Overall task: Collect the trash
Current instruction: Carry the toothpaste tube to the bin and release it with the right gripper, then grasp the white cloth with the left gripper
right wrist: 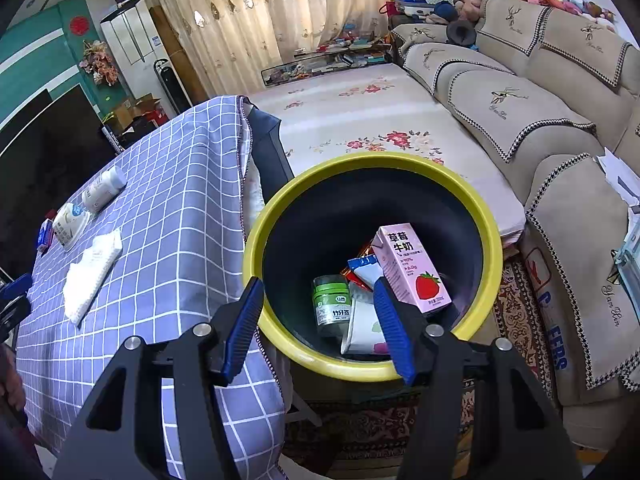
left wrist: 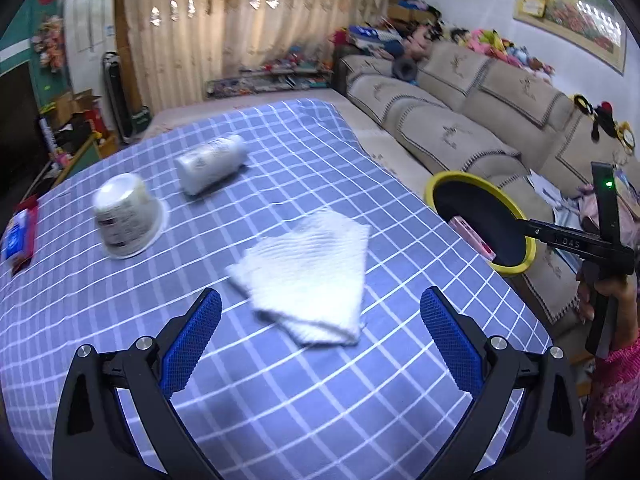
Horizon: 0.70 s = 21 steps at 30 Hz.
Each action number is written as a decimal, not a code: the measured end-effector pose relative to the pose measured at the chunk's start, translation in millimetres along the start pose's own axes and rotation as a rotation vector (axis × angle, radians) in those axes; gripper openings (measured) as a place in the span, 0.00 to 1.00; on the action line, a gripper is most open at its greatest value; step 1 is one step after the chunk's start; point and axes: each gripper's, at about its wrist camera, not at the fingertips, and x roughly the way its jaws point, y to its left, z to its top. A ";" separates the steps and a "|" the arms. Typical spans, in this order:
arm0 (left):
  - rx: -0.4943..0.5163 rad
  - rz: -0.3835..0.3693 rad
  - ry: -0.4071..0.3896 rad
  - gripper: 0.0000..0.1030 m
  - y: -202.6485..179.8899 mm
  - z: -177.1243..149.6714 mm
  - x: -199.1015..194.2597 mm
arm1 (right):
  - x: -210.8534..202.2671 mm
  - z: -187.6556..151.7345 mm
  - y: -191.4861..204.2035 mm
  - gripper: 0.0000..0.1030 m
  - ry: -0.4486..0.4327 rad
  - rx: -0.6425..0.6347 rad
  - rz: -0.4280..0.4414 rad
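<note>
Left gripper [left wrist: 320, 320]: jaws wide apart, nothing between the pads, hanging over the checked cloth [left wrist: 280, 400]. The tissue [left wrist: 308, 280] lies on the cloth just beyond the fingertips, centred between them, not touched. View is motion-blurred.

Table, left to right in the left wrist view: blue-red packet [left wrist: 18, 236] at the far left edge, upturned cup [left wrist: 126, 216], bottle [left wrist: 212, 164] lying on its side beyond the cup, then the tissue nearest. All rest on the cloth, apart from each other.

Bin [left wrist: 436, 196], yellow rim and black inside, stands off the right edge of the table, between it and the sofa [left wrist: 460, 136].

Right gripper [right wrist: 320, 300]: jaws partly apart, nothing held, nothing touching the pads. It hangs above the bin [right wrist: 360, 372], pointing down into it. In the bin: green jar [right wrist: 331, 304], white pouch [right wrist: 362, 330], blue-white wrapper [right wrist: 366, 268], pink strawberry milk carton [right wrist: 408, 268] leaning against the right wall. Something red lies under the wrapper; can't tell what.

From the left wrist view the right gripper [left wrist: 520, 222] shows at the right edge, held in a hand [left wrist: 604, 292], its tips over the bin mouth.
</note>
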 end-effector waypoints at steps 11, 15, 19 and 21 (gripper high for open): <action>0.065 0.043 0.120 0.95 -10.8 18.9 70.2 | 4.5 -5.0 -11.5 0.53 0.014 0.024 0.009; 0.073 0.056 0.137 0.95 -10.6 21.9 82.9 | 6.5 -6.1 -15.3 0.54 0.017 0.031 0.012; 0.075 0.051 0.162 0.90 -11.9 21.1 94.5 | 9.6 -6.8 -17.9 0.54 0.022 0.040 0.020; 0.082 0.071 0.159 0.88 -12.9 19.9 96.1 | 10.1 -7.5 -18.2 0.54 0.022 0.043 0.024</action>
